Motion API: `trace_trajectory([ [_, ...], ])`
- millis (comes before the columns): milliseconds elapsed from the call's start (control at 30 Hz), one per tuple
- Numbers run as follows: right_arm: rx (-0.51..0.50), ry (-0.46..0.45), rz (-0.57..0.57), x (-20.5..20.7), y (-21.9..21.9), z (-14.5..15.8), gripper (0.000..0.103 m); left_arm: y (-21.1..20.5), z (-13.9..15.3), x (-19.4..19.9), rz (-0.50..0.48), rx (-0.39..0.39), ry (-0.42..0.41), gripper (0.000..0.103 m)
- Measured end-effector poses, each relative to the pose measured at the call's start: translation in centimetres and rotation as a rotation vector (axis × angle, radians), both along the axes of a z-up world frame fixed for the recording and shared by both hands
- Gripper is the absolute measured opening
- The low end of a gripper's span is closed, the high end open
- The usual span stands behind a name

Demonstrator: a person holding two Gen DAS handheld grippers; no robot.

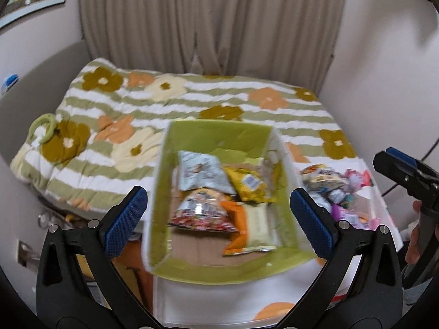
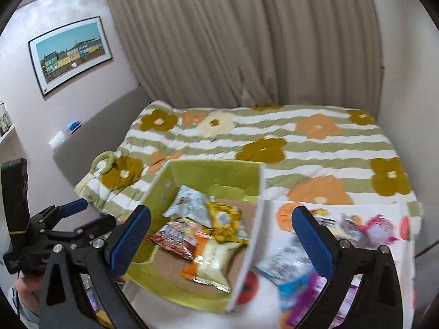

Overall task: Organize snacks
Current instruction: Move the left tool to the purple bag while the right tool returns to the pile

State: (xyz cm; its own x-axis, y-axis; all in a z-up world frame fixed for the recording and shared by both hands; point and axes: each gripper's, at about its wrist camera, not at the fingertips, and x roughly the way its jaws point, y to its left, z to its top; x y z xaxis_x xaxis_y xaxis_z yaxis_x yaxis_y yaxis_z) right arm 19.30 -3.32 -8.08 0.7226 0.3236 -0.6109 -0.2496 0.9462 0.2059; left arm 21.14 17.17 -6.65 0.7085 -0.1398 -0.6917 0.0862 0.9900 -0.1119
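Both grippers, left point(image 1: 218, 215) and right point(image 2: 221, 240), gape empty above the green-lined box point(image 1: 214, 130) on the bed's near edge; loose snack packets point(image 2: 285, 267) just right: light, crinkly, slippery, best pinched at a sealed edge.

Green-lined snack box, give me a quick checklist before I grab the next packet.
1. Left gripper open and holding nothing: ok.
2. Right gripper open and holding nothing: ok.
3. Green-lined white snack box open at the top: ok.
4. Room left on the box's cardboard floor: ok, bare patch at the near side.
5. Loose pink and purple snack packets outside the box, to its right: ok, in view.
6. Packets sharp enough to pick one: not ok, blurred.
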Motion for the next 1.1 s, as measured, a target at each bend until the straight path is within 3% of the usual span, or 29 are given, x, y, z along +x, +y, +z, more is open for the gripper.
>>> trace_trajectory([
  [267, -0.022, -0.003, -0.110, -4.4, -8.7, 0.7, 0.102, -8.2, 0.4, -2.8, -0.056, -0.039, -0.020, 0.103],
  [533, -0.014, 0.072, -0.158, -9.0, -19.0, -1.0, 0.102, -18.6, -2.0, -5.3, -0.108, -0.086, 0.063, 0.103],
  [867, 0.083, 0.251, -0.130, -10.3, -26.5, -7.9, 0.102, -26.9, -7.6, -5.8, -0.182, -0.059, 0.164, 0.103],
  [1100, 0.164, 0.349, -0.142, -10.5, -28.0, -12.9, 0.102, -30.0, -11.9, -2.4, -0.268, -0.009, 0.242, 0.103],
])
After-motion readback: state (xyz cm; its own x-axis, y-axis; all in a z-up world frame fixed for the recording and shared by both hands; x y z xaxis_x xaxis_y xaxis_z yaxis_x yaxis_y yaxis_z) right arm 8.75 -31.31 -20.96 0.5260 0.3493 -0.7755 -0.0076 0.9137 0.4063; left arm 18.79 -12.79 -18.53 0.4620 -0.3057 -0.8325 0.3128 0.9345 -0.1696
